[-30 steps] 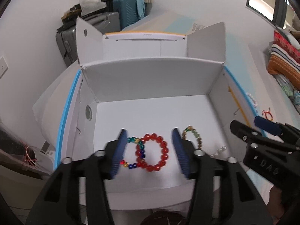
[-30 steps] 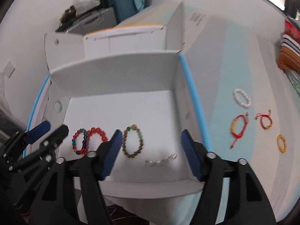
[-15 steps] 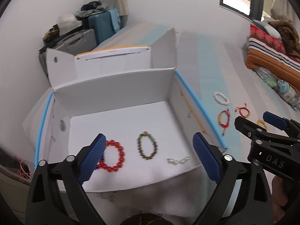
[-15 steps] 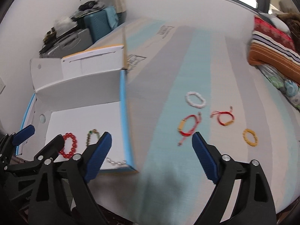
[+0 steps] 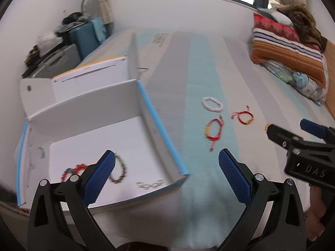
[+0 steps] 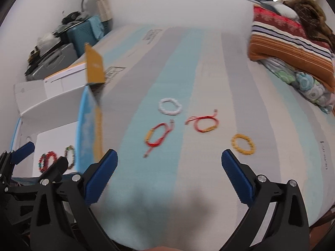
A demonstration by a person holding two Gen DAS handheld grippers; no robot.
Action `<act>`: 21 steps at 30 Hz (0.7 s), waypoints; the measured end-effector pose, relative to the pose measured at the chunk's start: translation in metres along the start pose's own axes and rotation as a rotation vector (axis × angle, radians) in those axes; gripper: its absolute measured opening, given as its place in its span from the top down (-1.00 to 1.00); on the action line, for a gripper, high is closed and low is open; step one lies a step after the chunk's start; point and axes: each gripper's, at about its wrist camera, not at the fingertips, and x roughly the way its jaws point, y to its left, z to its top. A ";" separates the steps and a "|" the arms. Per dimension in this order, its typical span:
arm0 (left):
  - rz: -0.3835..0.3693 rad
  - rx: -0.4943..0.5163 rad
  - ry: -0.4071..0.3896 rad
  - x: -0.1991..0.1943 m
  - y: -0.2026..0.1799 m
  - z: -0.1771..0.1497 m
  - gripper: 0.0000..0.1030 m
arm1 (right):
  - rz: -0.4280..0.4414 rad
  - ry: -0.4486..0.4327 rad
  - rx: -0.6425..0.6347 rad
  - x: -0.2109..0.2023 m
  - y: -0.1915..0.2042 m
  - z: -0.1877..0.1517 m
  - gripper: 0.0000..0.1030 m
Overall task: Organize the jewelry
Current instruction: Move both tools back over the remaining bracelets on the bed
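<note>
While both tools hang above the striped bed cover (image 6: 167, 67), the right gripper (image 6: 169, 168) has its blue pads spread wide with nothing between them, and the left gripper (image 5: 166, 170) is spread just as wide and equally empty. Just beyond the right gripper's left pad lies the red cord bracelet with a yellow tube (image 6: 158, 137), and just beyond its right pad lies the amber bead bracelet (image 6: 242, 144). A little farther, between the two pads' lines, sit the second red cord bracelet (image 6: 204, 123) and the white bead bracelet (image 6: 169, 106), all four loose on the cover and apart from each other. In the left view, the open white box (image 5: 161, 129) sits to the left, its blue-edged wall running between the pads; inside it lie a red bead bracelet (image 5: 80, 167), a multicolour one (image 5: 66, 172) beside it, a brown-green one (image 5: 120, 171) partly behind the left pad, and a short pearl strand (image 5: 149, 184) near the front edge. Folded quilts (image 6: 293, 48) are stacked at the far right.
</note>
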 end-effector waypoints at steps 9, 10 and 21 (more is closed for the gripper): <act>-0.049 0.064 0.040 0.047 -0.058 0.014 -0.89 | -0.018 0.063 0.103 0.037 -0.083 0.008 -0.85; -0.054 0.069 0.047 0.054 -0.065 0.016 -0.89 | -0.020 0.067 0.117 0.042 -0.091 0.009 -0.85; -0.102 0.098 0.098 0.130 -0.111 0.036 -0.89 | -0.041 0.155 0.213 0.115 -0.161 0.001 -0.85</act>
